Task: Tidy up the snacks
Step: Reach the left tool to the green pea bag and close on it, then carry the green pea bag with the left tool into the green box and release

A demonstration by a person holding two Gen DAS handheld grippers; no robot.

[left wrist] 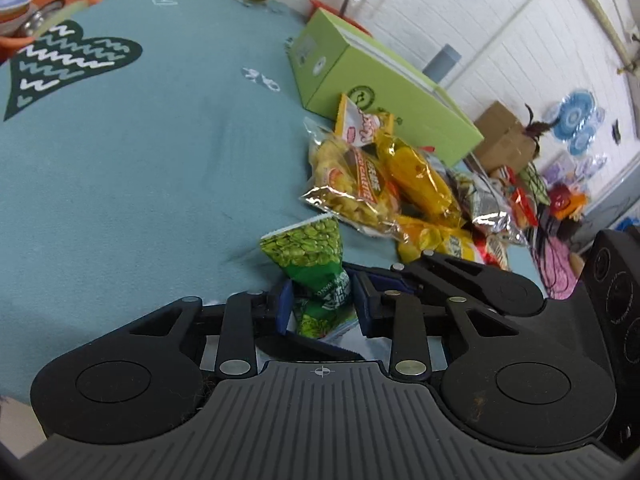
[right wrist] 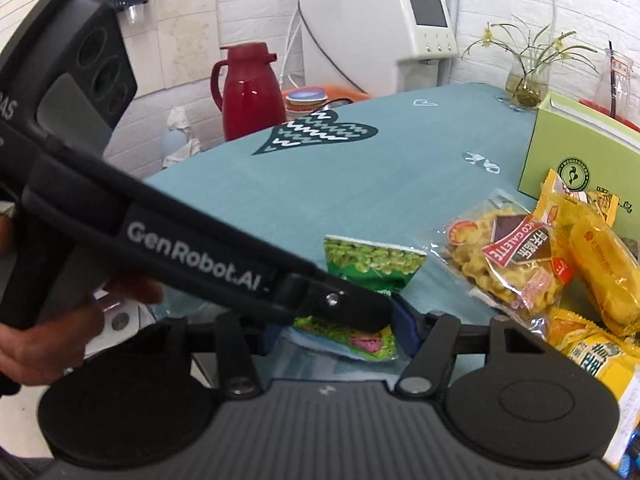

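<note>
Left gripper [left wrist: 320,300] clenched on green pea packet [left wrist: 316,264], pinched mid-body near table [left wrist: 120,160] front edge. Right gripper [right wrist: 340,332] closed too; what it grips unclear, left tool blocks view. Risks: packet tearing or popping if both pull; slipping on slick foil. Count: one green box [left wrist: 360,76]; about six packets piled beside it.

The lower half of the crinkled green pea snack packet [right wrist: 370,260] is hidden behind the black left tongs [right wrist: 340,308]; the yellow foil packet [right wrist: 600,364] is cropped at the right edge.
</note>
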